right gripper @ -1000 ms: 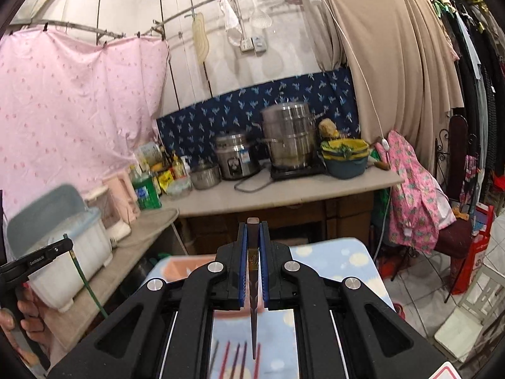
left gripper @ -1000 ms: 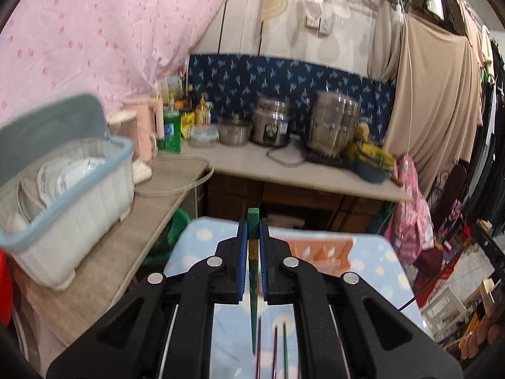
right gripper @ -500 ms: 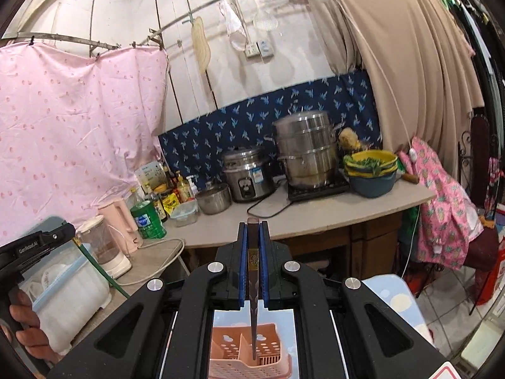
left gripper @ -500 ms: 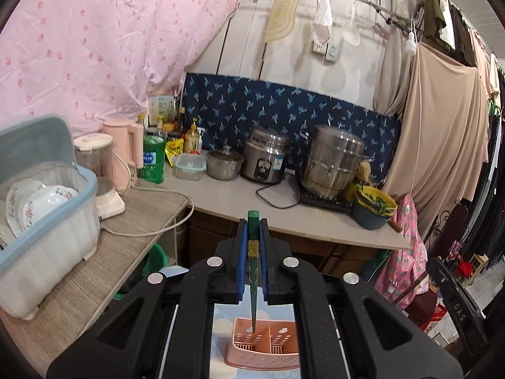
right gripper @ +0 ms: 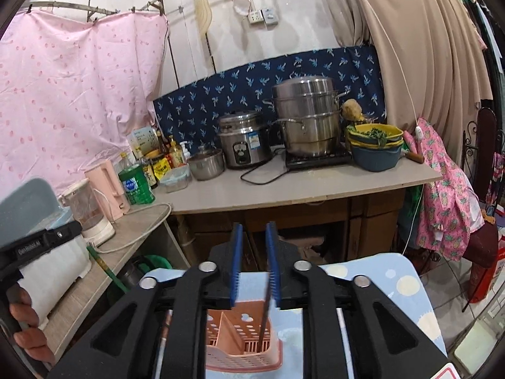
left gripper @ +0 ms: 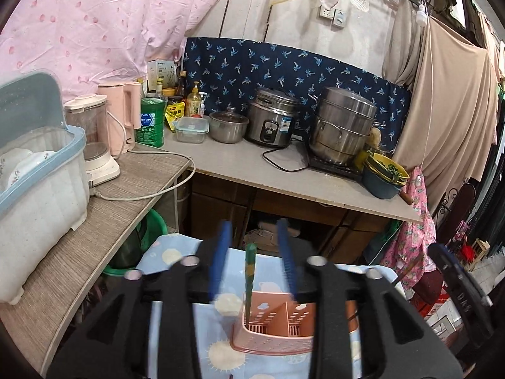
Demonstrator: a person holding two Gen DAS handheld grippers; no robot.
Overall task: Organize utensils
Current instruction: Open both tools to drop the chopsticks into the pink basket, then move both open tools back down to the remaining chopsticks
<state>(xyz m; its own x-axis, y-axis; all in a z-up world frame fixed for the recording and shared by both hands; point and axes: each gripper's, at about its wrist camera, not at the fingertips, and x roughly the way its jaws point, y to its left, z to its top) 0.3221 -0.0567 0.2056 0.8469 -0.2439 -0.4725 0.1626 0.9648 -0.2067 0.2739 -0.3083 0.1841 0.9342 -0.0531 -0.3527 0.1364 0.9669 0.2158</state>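
Jaws on my left gripper (left gripper: 254,268) have just spread, freeing one green chopstick (left gripper: 250,279) standing in the pink holder (left gripper: 271,342). My right gripper (right gripper: 254,267) has just parted too, one dark chopstick (right gripper: 264,322) dropping into the holder. I'd lift both straight up, clear of the sticks.

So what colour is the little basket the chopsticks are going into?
The utensil basket is salmon pink, with holes in its walls. It shows best in the right wrist view.
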